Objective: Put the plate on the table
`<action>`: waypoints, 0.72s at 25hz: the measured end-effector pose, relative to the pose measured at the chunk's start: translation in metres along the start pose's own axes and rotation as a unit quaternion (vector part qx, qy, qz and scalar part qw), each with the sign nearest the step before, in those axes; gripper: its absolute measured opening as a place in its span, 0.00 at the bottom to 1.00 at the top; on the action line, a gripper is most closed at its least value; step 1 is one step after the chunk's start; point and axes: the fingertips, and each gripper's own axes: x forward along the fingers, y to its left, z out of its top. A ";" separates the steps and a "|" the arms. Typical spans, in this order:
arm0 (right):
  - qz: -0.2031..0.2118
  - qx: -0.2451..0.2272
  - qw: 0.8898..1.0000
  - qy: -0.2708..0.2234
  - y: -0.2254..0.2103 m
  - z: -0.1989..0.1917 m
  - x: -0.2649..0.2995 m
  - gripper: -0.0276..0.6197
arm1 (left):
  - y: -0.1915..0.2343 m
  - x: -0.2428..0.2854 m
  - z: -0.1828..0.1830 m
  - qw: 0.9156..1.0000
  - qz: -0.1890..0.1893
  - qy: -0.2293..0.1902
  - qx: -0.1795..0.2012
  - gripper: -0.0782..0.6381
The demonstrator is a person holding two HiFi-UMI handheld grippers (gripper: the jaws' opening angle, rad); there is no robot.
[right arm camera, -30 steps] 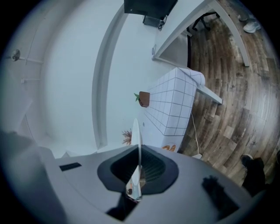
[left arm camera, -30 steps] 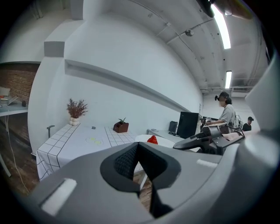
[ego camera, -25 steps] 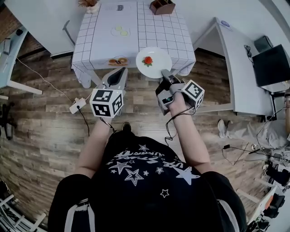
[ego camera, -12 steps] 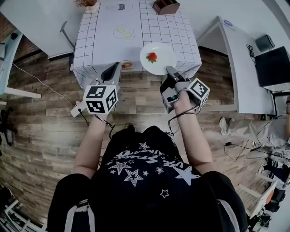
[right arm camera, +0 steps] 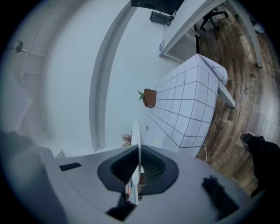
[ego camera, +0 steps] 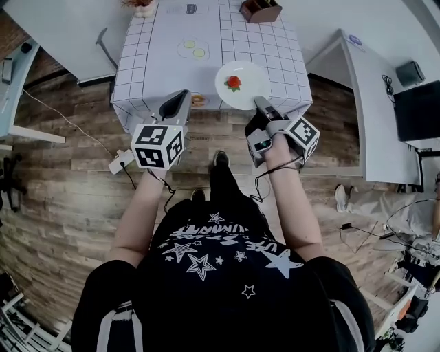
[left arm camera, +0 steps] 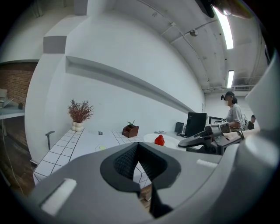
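Observation:
A white plate (ego camera: 242, 84) carrying a small red piece of food (ego camera: 234, 82) hangs over the front right part of the white grid-cloth table (ego camera: 206, 27). My right gripper (ego camera: 260, 104) is shut on the plate's near rim. In the right gripper view the plate (right arm camera: 136, 131) shows edge-on between the pads of the right gripper (right arm camera: 138, 175). My left gripper (ego camera: 180, 102) hovers shut and empty at the table's front edge, left of the plate. In the left gripper view the left gripper (left arm camera: 139, 151) faces the table, with the plate (left arm camera: 148, 138) and the right gripper (left arm camera: 210, 138) to its right.
On the table are a small dish of food (ego camera: 198, 100) at the front edge, a dish with green slices (ego camera: 194, 49), a brown box (ego camera: 260, 10) and a dried-plant pot (ego camera: 141, 7). A white desk (ego camera: 371, 103) stands to the right. A person (left arm camera: 232, 114) stands beyond a monitor (left arm camera: 194, 124).
The right gripper has carried the plate forward, from the table's front edge to over the cloth. The left gripper moved forward beside it, and the person stepped nearer the table.

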 end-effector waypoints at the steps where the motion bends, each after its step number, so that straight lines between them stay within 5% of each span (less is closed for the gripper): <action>1: 0.003 -0.004 1.000 0.001 0.000 0.003 0.005 0.07 | 0.001 0.003 0.002 1.000 0.003 0.000 0.001 0.12; 18: 0.005 0.007 0.999 0.042 -0.010 0.061 0.092 0.07 | 0.002 0.103 0.007 0.999 0.020 0.025 -0.005 0.12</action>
